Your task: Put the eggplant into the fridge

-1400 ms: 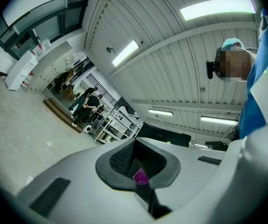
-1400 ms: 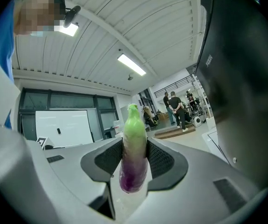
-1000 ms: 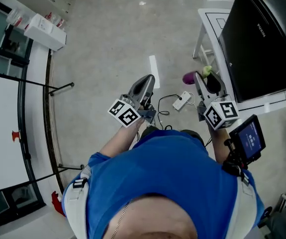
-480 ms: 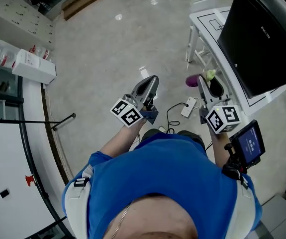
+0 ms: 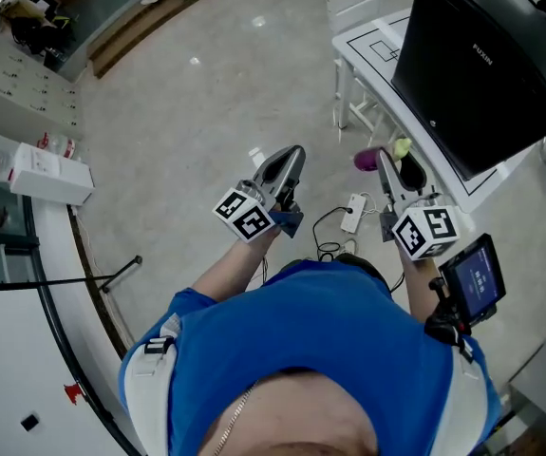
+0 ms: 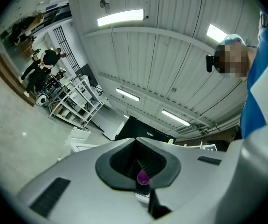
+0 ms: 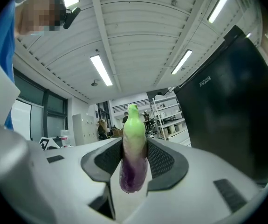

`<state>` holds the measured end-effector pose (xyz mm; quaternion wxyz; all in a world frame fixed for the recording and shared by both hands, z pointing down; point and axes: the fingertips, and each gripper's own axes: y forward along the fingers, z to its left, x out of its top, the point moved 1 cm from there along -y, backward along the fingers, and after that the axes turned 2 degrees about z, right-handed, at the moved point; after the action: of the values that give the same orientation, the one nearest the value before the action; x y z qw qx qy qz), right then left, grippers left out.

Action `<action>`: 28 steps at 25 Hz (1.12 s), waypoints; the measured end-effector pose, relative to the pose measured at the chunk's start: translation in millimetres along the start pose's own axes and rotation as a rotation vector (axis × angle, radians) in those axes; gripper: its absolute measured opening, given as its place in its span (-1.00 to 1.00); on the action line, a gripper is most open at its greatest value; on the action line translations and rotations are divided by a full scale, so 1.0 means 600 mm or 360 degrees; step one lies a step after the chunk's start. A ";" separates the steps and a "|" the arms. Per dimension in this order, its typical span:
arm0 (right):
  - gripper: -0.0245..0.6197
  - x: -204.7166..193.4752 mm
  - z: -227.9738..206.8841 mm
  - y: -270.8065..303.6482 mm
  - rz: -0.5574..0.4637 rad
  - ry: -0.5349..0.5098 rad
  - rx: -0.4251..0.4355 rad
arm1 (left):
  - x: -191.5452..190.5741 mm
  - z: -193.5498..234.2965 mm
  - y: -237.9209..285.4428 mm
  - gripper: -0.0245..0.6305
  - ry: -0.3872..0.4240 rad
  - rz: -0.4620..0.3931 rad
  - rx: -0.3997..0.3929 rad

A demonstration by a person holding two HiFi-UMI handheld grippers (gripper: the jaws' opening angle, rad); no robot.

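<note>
Swinging leftward across the head view since a second ago, the glossy black fridge point(image 5: 481, 65) now looms above both grippers. The right gripper point(image 5: 393, 167) clamps ribbed grey pads on the smooth, tapered eggplant point(image 7: 133, 157), purple with a green tip. The left gripper point(image 5: 290, 162) is closed, empty.

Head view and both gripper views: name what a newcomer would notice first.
The purple eggplant with its green tip stands out, clamped between the jaws of the right tool. Just beyond it, a big black fridge sits on a white table at the upper right of the head view. The left tool, alongside, is shut and empty.
</note>
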<state>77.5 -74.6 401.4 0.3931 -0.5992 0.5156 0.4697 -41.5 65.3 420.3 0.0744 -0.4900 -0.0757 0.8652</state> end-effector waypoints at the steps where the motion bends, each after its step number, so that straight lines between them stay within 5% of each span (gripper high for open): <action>1: -0.41 0.005 -0.010 0.003 -0.0008 -0.0006 -0.0011 | 0.000 0.005 0.015 -0.90 -0.0001 0.0005 -0.0010; 17: -0.41 0.055 -0.168 0.006 -0.0117 -0.0012 -0.0191 | -0.027 0.029 0.248 -0.90 0.0045 0.0130 -0.0203; 28: -0.41 0.070 -0.229 0.009 -0.0220 -0.0023 -0.0514 | -0.013 0.094 0.419 -0.90 0.0098 0.0241 -0.0438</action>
<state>95.0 -217.3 395.0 0.3270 -0.6852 0.3880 0.5226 -99.5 -185.6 404.3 -0.0566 -0.5263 -0.1541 0.8343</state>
